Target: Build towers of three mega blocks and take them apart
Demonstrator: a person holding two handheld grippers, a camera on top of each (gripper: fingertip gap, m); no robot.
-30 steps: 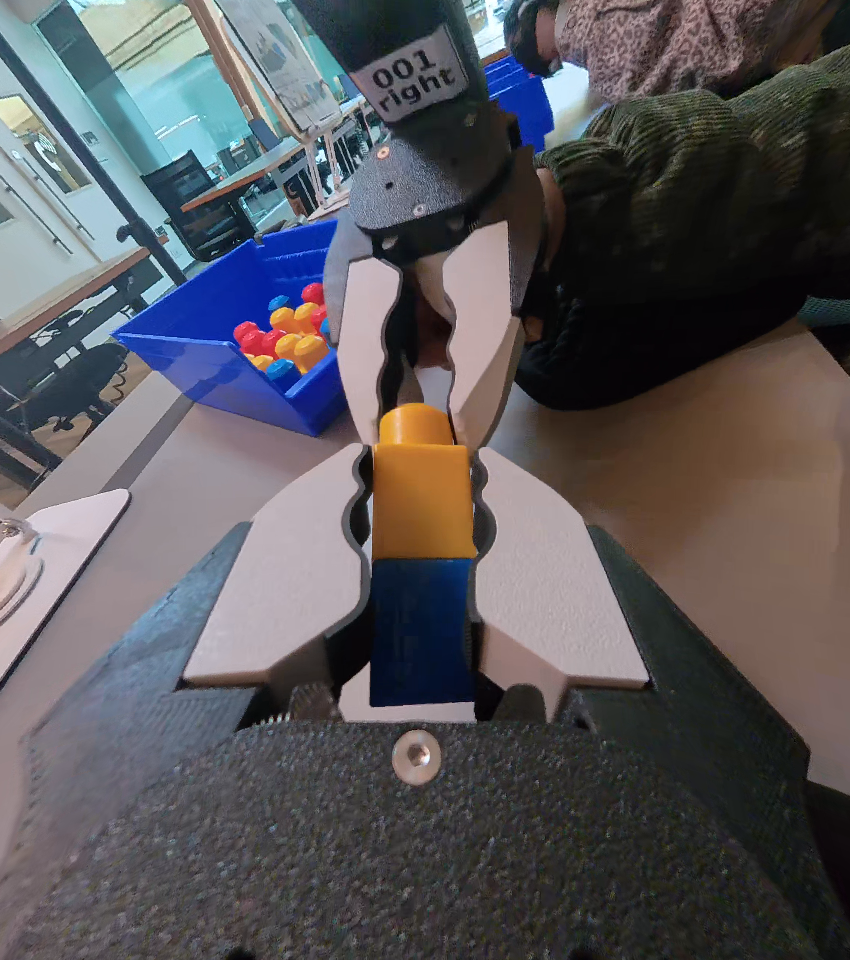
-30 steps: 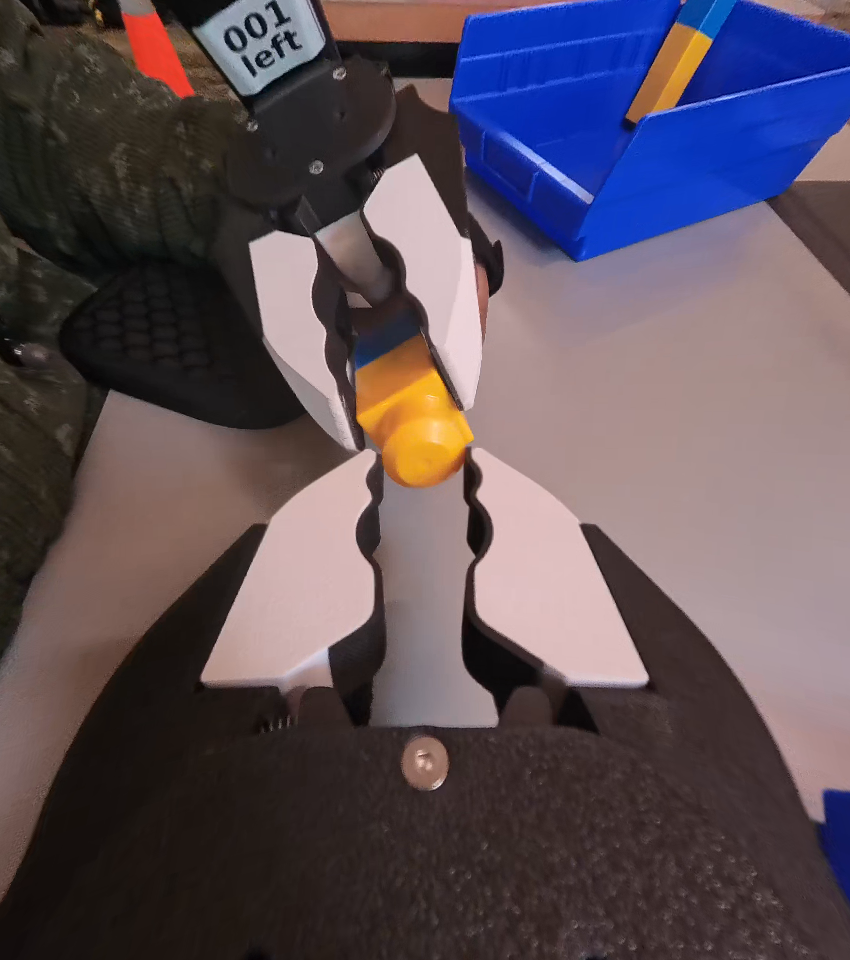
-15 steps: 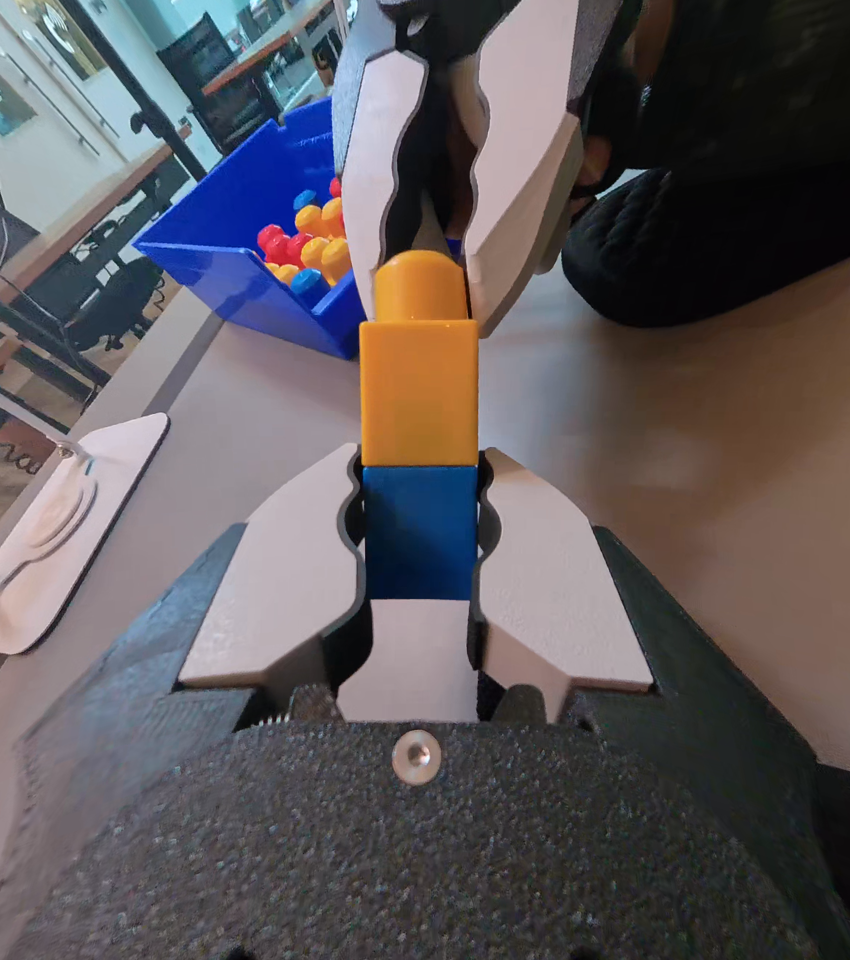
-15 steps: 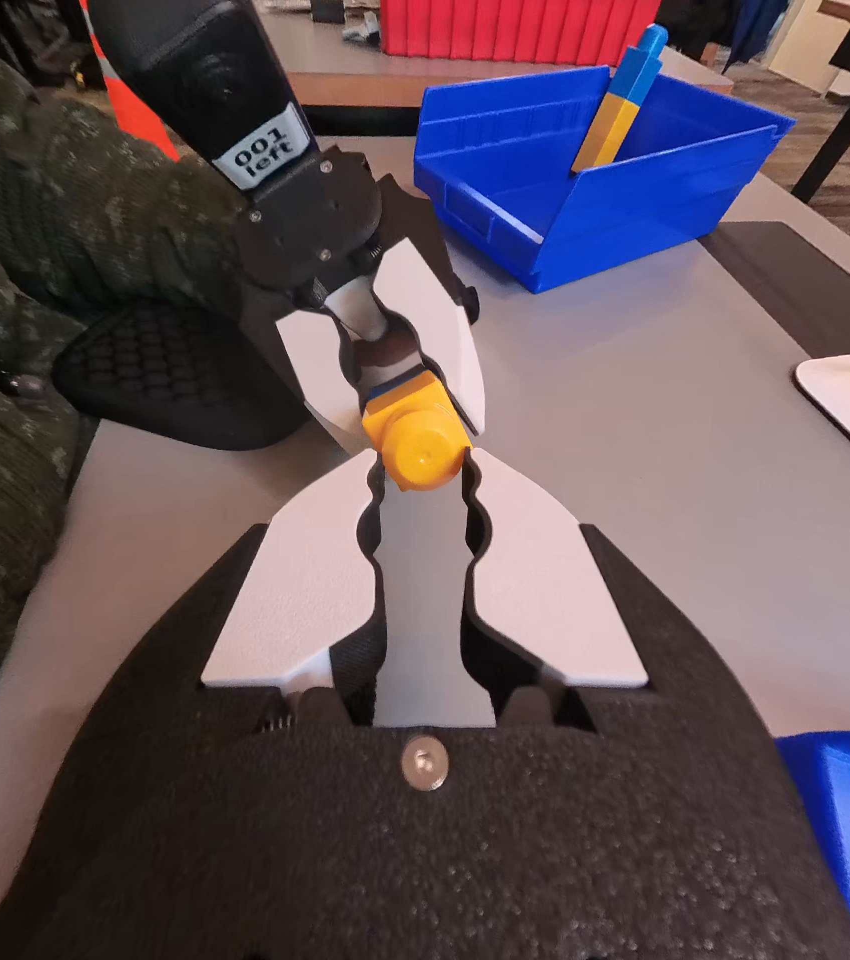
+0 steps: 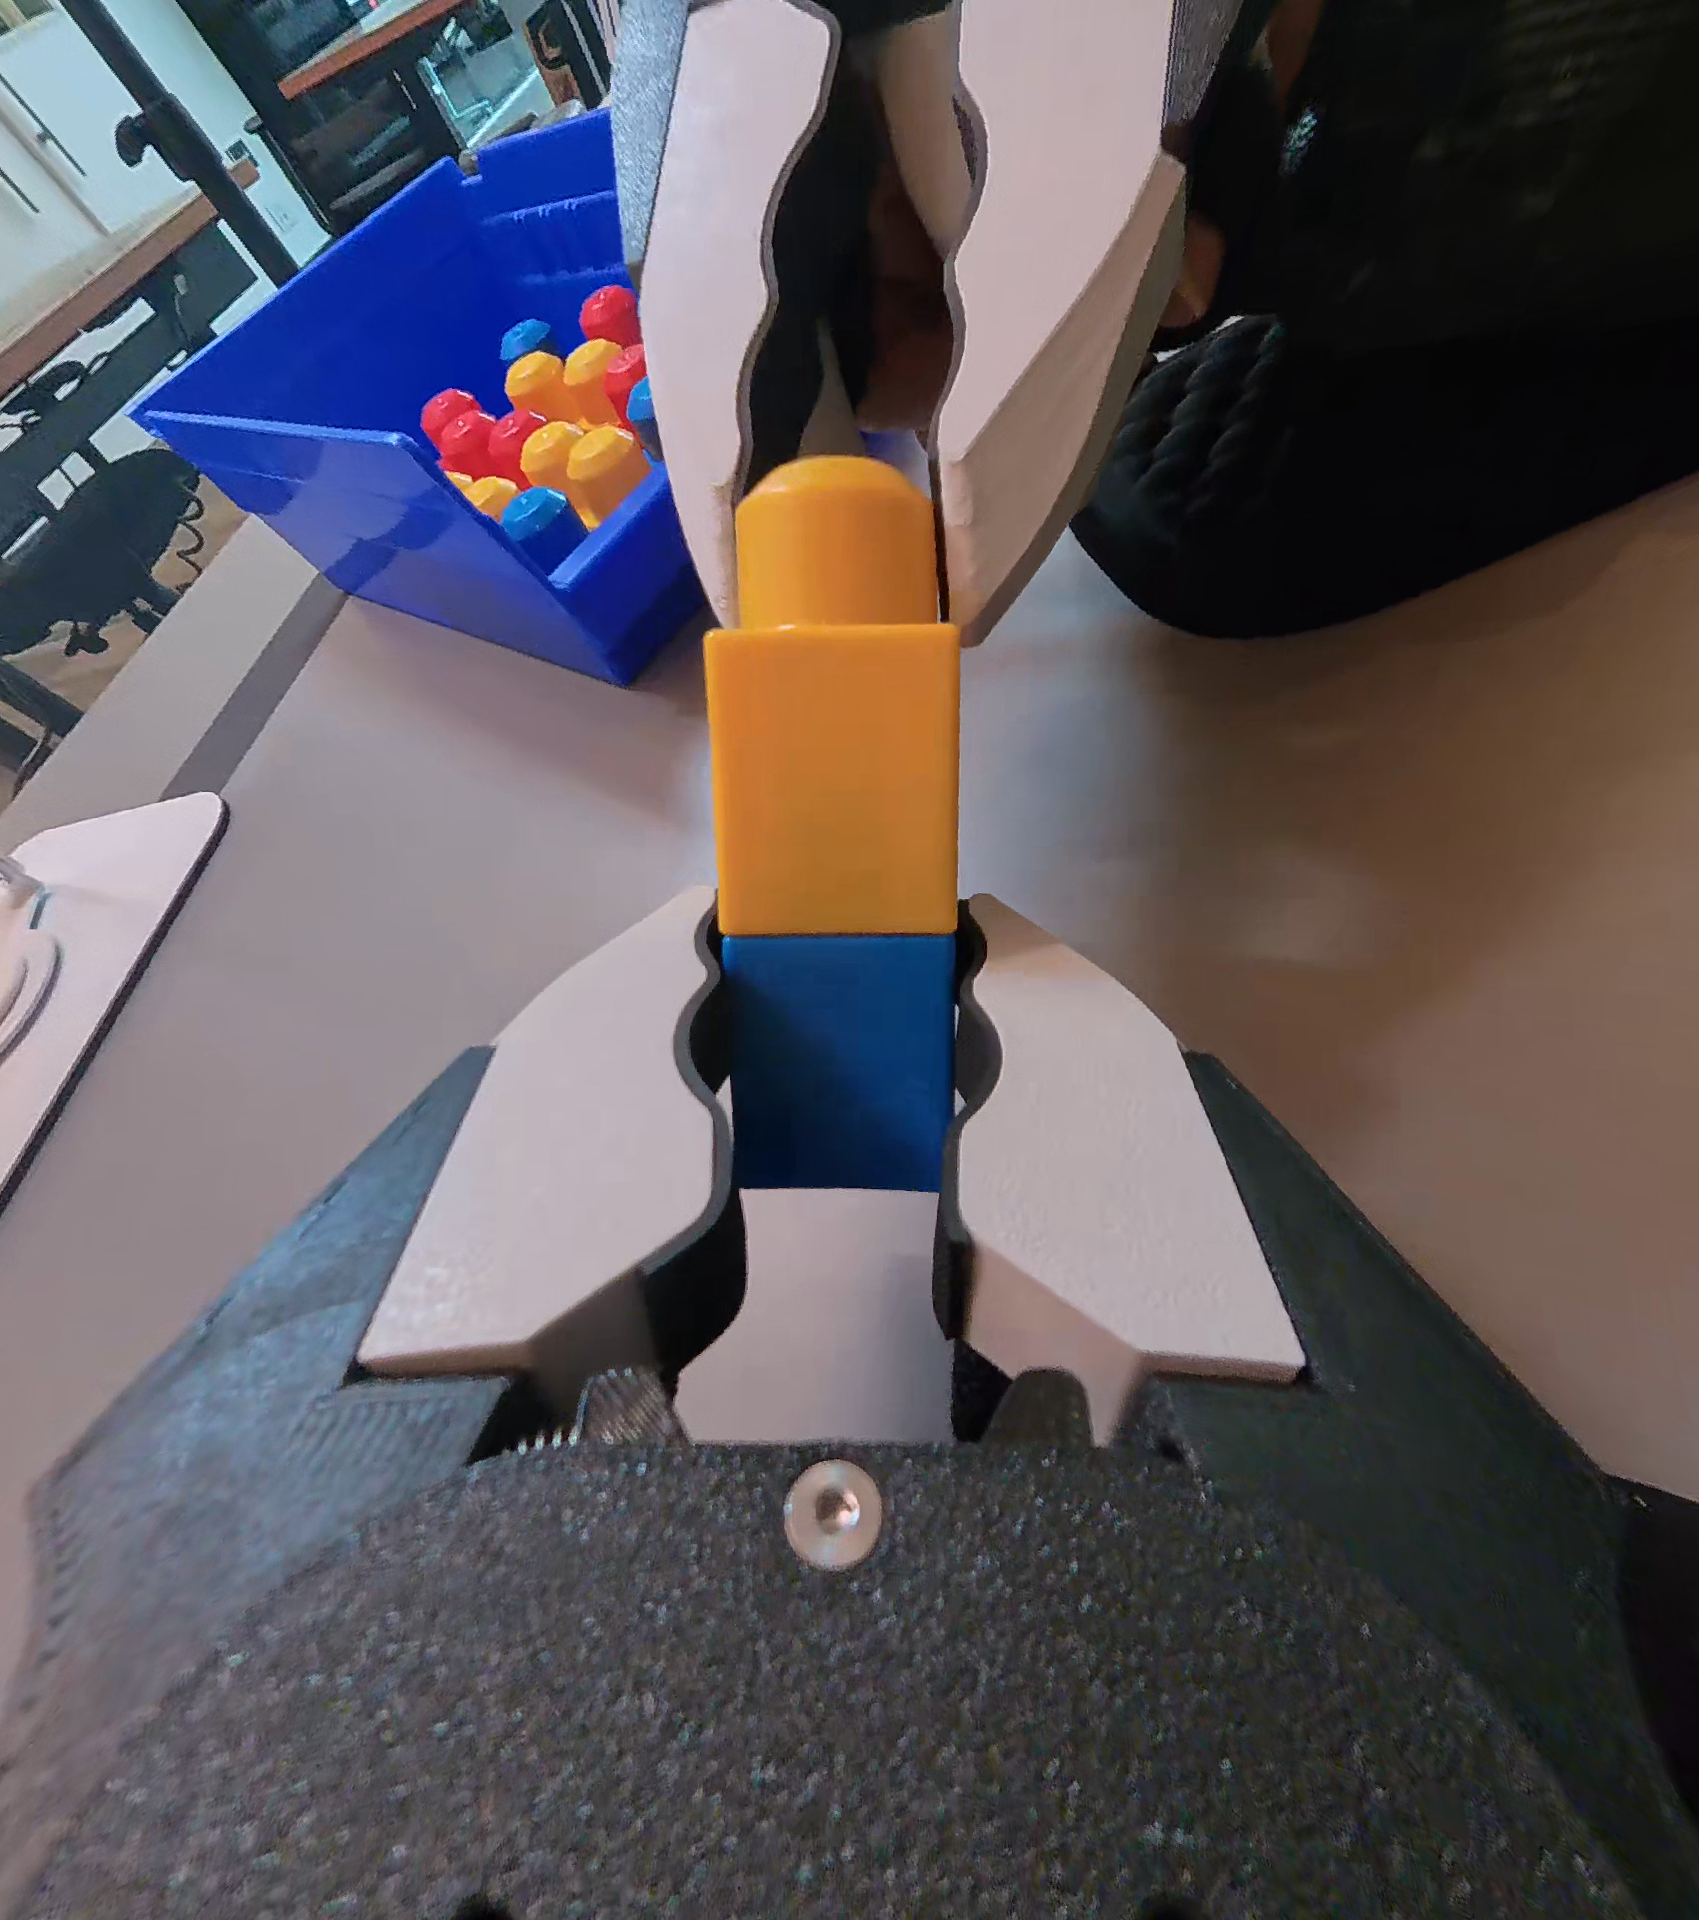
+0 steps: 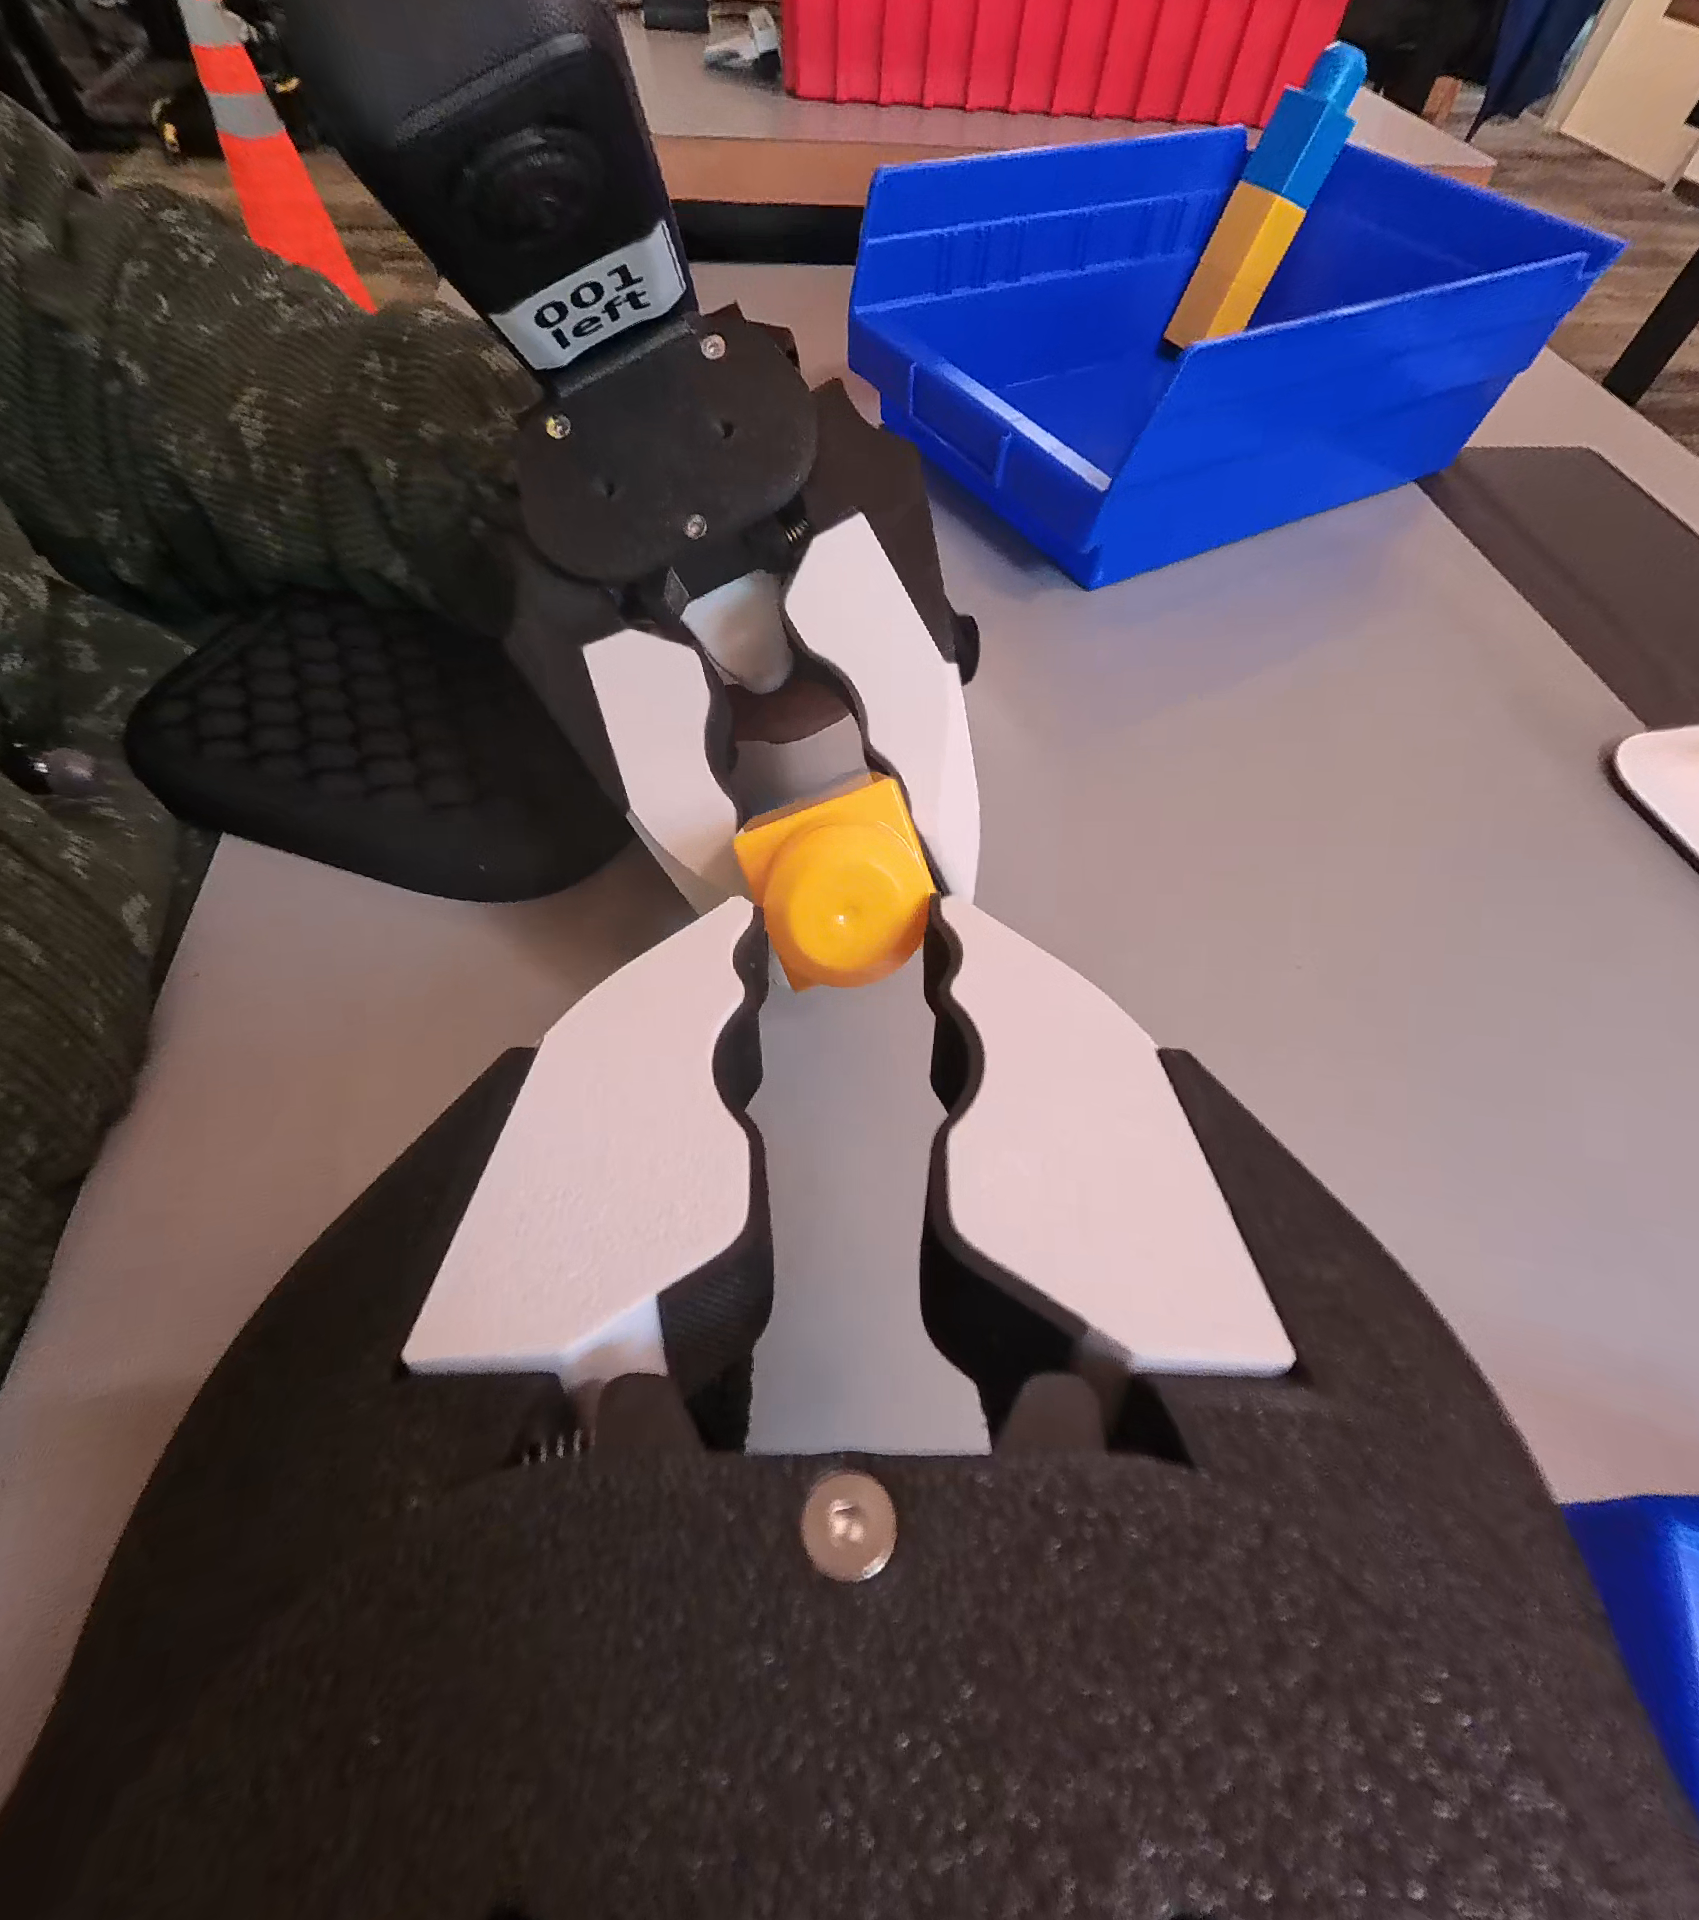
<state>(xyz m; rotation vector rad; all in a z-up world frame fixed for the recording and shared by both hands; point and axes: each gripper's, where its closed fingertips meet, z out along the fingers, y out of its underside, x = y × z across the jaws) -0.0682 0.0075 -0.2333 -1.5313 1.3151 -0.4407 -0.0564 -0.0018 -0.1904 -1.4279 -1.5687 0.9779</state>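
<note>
A two-block stack, a yellow plastic mega block (image 5: 832, 774) on a blue one (image 5: 840, 1060), is clamped above the grey table (image 5: 1344, 883) at its blue base by the level left gripper (image 5: 837, 1039), while its yellow stud, now farther out than a second ago, is flanked by the right gripper (image 6: 840, 956), fingertips narrowly parted.

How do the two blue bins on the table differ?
The bin in the left wrist view holds many loose red, yellow and blue blocks; the bin in the right wrist view holds one finished tower leaning on its wall. The first sits behind the right gripper, the second beyond the left gripper. Both are blue, open-fronted plastic.
</note>
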